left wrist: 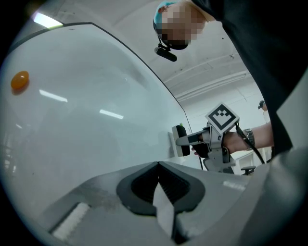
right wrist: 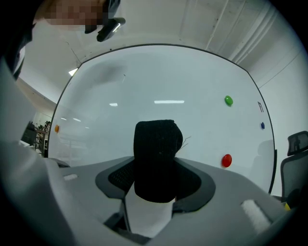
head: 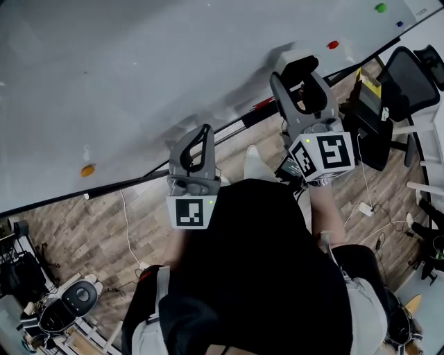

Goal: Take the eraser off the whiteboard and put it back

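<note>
The whiteboard fills the upper part of the head view. My right gripper is shut on the eraser, a block with black felt, and holds it up close to the board. In the right gripper view the eraser stands between the jaws and hides their tips. The left gripper view shows the eraser side-on, right by the board; I cannot tell whether it touches. My left gripper is lower and to the left, shut with nothing in it; its jaws meet at the tip.
Round magnets sit on the board: orange, red, green and blue. A red marker lies on the board's ledge. A black office chair stands to the right; cables run over the wooden floor.
</note>
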Demonstrator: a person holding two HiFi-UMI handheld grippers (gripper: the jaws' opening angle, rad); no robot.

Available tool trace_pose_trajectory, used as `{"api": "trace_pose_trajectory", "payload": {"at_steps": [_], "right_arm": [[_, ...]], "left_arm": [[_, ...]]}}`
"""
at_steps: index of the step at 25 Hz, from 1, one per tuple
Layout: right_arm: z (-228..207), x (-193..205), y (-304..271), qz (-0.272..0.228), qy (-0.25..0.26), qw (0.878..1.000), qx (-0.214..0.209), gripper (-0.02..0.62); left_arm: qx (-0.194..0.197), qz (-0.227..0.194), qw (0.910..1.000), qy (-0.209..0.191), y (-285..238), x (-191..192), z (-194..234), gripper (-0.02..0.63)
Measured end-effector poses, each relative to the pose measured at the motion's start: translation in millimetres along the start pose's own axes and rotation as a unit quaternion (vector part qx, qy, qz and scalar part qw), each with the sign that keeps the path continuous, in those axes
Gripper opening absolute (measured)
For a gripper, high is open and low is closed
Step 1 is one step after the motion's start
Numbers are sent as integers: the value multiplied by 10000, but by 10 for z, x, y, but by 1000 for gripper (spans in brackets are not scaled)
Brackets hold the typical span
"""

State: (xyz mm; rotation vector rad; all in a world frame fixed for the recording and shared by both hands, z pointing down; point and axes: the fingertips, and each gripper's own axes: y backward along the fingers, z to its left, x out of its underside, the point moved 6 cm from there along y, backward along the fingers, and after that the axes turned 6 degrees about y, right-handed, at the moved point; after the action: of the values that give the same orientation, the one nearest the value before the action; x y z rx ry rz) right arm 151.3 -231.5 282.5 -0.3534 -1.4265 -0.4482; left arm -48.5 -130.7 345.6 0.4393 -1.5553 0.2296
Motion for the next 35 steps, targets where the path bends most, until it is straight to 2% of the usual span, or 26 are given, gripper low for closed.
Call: {"api": "trace_pose_trajectory", "payload": {"at_steps": [9,16,35], "right_arm": [[-45,15,-66,48,-12,9999,-126,232],[-45,10,-96,57,4,9998,-190,232],[-27,1,-84,40,-53,9997,-242,241]], "left_arm": [[-78,-24,10000,-19,-43,29,-22,3],[-203,56,9997,113,-30,48,-24,2],[-186,18,9998,-28,31,10,-15,2]]}}
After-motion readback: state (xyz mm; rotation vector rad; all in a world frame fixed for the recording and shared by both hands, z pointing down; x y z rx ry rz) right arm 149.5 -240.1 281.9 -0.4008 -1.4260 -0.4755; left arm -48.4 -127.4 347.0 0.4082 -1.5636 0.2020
